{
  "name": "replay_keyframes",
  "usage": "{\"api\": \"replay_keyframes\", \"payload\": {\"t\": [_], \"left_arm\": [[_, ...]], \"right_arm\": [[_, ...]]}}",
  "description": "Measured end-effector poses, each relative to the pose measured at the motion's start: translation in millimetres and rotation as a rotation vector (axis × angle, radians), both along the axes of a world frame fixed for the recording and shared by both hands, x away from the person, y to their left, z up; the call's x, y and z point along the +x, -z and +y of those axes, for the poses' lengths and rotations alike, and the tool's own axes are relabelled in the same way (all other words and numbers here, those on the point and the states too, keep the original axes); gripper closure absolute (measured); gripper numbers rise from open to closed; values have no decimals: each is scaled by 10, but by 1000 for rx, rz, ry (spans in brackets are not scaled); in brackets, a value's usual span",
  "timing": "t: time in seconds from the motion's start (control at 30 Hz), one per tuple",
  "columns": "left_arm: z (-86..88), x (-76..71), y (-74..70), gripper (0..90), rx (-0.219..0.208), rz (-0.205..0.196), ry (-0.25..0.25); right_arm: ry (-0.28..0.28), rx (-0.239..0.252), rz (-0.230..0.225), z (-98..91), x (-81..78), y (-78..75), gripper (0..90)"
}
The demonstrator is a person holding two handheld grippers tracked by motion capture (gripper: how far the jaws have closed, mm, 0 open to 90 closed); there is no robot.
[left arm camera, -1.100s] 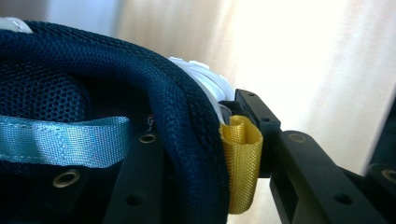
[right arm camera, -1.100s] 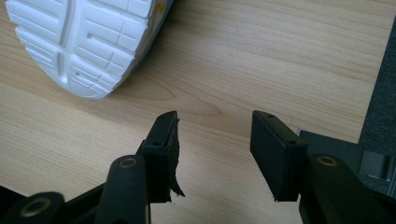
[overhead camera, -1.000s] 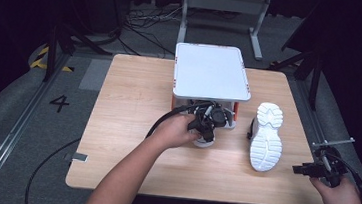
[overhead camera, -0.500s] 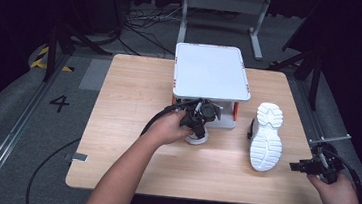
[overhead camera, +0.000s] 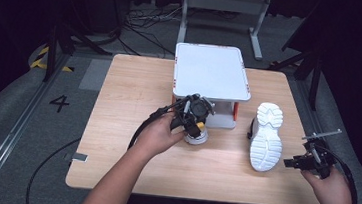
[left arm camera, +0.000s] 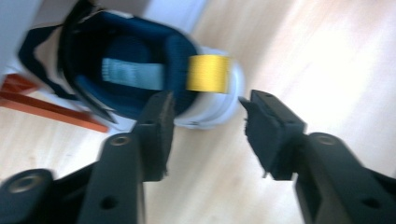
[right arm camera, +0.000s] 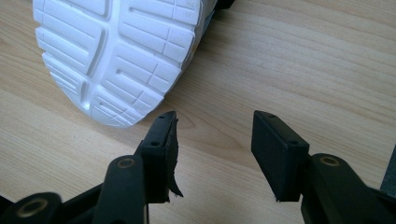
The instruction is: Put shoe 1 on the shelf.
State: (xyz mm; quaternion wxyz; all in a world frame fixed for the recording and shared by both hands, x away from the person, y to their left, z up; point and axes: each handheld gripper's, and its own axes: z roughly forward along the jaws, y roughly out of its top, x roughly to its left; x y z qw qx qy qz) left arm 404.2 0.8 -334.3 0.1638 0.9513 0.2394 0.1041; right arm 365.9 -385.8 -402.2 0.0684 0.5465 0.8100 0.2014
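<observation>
**High view.** Item 1: tabbed shoe (overhead camera: pixel 196 136), upright on the counter (overhead camera: pixel 134 92), heel toward the person, toe tucked under the front edge of the white stand (overhead camera: pixel 212 72). Left tool (overhead camera: pixel 193 117) sits right over its heel, w/ the left hand (overhead camera: pixel 158 135) behind it. Item 2: sole-up shoe (overhead camera: pixel 267 138), on the counter right of the stand. Right tool (overhead camera: pixel 293 163) is near its close end, not touching.

**Left gripper view.** Left tool (left arm camera: pixel 205 95): jaws apart, have just been closing. Yellow tab (left arm camera: pixel 208 73) and heel rim of the tabbed shoe (left arm camera: pixel 135 74) lie just ahead of the gap, and no pad presses on them, so nothing is gripped. One jaw overlaps the shoe mouth; whether it is inside the collar, cannot tell (frame blurred). Orange leg (left arm camera: pixel 51 109) of the stand is close beside the shoe.

**Right gripper view.** Right tool (right arm camera: pixel 215 114): jaws apart, empty, bare counter (right arm camera: pixel 289 56) between them. Tread of the sole-up shoe (right arm camera: pixel 116 51) is ahead and to one side, apart from both jaws.

**Handling note (judgement).** Step in hand reads as a grip at the heel collar.
- Put one jaw inside the mouth and one outside the heel wall, centred on the tab.
- Go deep enough to bite the padded collar, not the tab alone.
- Close firm before any pull.
- Draw straight back, away from the orange leg.
- Keep the right tool parked.
</observation>
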Motion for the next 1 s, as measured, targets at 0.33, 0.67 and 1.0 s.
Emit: {"api": "replay_keyframes", "payload": {"t": [0.33,0.67,1.0], "left_arm": [[-48,-192,476,899,-55,42,-107],[-167,-24,702,900,-36,48,-160],[16,200,629,900,-66,27,-269]], "right_arm": [[-8,-7,-2,3,-36,-12,527],[6,-9,7,-41,-78,18,528],[3,-17,16,-33,-106,46,528]]}}
